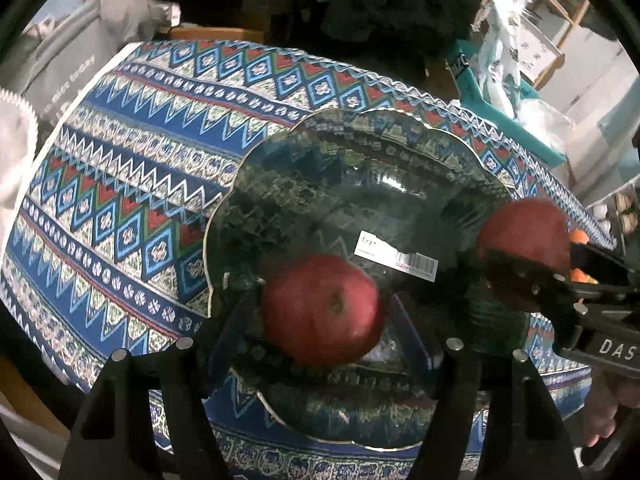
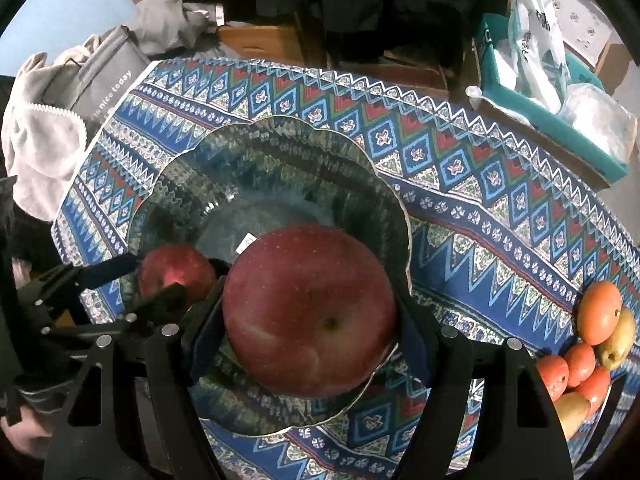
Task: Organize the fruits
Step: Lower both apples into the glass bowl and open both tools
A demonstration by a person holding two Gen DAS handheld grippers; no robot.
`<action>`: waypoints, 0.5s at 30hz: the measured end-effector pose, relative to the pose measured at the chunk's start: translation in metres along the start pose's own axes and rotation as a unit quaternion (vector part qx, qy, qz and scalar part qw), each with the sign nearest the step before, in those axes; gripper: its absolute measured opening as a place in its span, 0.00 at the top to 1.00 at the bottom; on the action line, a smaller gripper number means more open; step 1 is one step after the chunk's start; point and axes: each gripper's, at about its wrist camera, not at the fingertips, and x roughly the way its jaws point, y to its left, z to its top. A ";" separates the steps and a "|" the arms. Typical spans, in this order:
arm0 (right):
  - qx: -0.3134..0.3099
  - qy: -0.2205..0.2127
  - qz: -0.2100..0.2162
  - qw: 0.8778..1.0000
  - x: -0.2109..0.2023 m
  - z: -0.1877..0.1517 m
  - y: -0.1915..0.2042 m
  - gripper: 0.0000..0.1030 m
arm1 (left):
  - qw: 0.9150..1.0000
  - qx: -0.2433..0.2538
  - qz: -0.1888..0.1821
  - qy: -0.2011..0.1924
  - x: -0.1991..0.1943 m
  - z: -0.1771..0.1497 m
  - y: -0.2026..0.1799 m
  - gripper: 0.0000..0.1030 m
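A clear scalloped glass bowl (image 1: pixel 224 208) (image 2: pixel 404 216) stands on a blue patterned tablecloth (image 1: pixel 120 200). In the left wrist view my left gripper (image 1: pixel 320 308) is shut on a red apple (image 1: pixel 320 312), stem end toward the camera, low over the near side of the bowl. My right gripper (image 2: pixel 310 304) is shut on a larger red apple (image 2: pixel 308 312) over the bowl's near rim. Each gripper shows in the other's view: the right gripper (image 1: pixel 536 252) with its apple (image 1: pixel 524 236) at the bowl's right, the left gripper (image 2: pixel 160 280) with its apple (image 2: pixel 176 272) at the bowl's left.
Several oranges (image 2: pixel 600 312) and yellowish fruits (image 2: pixel 616 340) lie in a heap on the cloth, right of the bowl. A teal box (image 2: pixel 560 120) with plastic bags sits at the far right edge. A grey bag (image 2: pixel 104 80) and white cloth (image 2: pixel 40 148) lie beyond the left edge.
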 end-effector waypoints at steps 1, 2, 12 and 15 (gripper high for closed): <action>0.000 0.001 -0.001 1.000 0.000 0.000 0.000 0.27 | 1.000 -0.004 0.000 0.000 -0.002 -0.001 0.002 0.29; 0.000 0.003 -0.001 1.000 0.001 0.000 0.001 0.27 | 1.000 -0.010 0.000 -0.001 -0.004 -0.001 0.005 0.29; 0.011 0.023 0.005 1.000 0.013 -0.001 0.002 0.27 | 1.000 -0.011 0.000 -0.023 -0.031 -0.005 0.012 0.29; 0.020 0.017 0.009 1.000 0.010 0.000 0.000 0.27 | 0.999 -0.012 -0.010 -0.029 -0.038 -0.005 0.012 0.29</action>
